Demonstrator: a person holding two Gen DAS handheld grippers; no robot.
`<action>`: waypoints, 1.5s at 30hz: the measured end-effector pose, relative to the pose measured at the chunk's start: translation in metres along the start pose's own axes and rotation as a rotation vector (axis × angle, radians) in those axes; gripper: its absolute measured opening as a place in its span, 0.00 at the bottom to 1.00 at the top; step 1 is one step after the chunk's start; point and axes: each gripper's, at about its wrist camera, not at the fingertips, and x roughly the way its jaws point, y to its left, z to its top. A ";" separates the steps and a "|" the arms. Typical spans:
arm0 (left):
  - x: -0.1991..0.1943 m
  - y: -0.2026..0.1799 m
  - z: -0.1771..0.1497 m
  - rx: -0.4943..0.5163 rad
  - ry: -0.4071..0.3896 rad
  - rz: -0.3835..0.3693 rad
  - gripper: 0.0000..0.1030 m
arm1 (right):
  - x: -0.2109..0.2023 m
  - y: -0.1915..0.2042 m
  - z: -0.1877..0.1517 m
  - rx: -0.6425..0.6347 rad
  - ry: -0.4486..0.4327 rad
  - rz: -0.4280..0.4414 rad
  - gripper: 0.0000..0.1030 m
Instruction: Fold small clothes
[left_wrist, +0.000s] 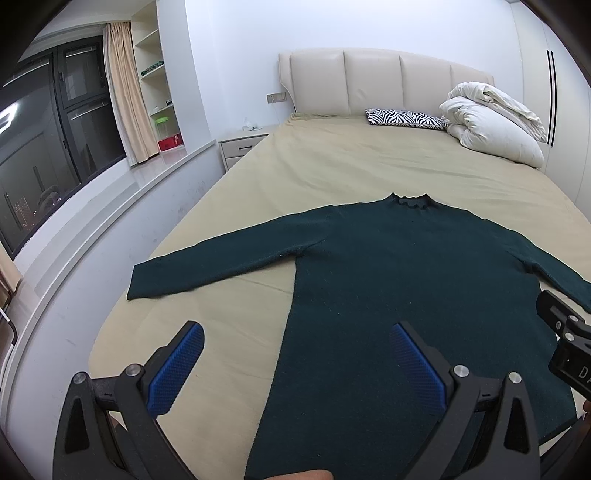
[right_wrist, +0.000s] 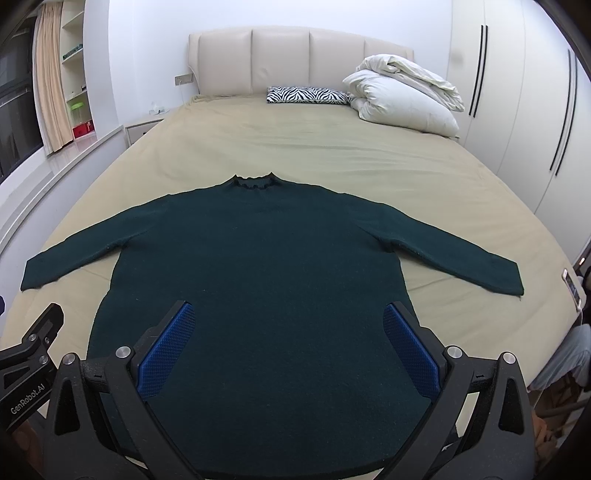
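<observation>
A dark green sweater (right_wrist: 258, 258) lies flat on the bed (right_wrist: 332, 147), sleeves spread to both sides, collar toward the headboard (right_wrist: 280, 55). The left tongs (left_wrist: 295, 343) and right tongs (right_wrist: 288, 321) hover above its hem, both wide open, holding nothing.

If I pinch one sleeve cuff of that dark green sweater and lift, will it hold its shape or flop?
The sweater lies flat and limp on the bed, so it will probably drape and trail. Its fuzzy knit looks grippy against the blue pads, so slipping seems unlikely.
</observation>
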 end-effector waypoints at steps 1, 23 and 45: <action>0.001 0.000 -0.001 0.000 0.004 -0.001 1.00 | 0.000 0.001 0.001 0.000 0.001 0.000 1.00; 0.058 -0.025 0.008 0.007 0.149 -0.071 1.00 | 0.067 -0.020 0.007 0.025 0.117 0.009 1.00; 0.153 -0.112 0.049 -0.001 0.339 -0.324 1.00 | 0.206 -0.357 0.007 0.609 0.176 -0.156 1.00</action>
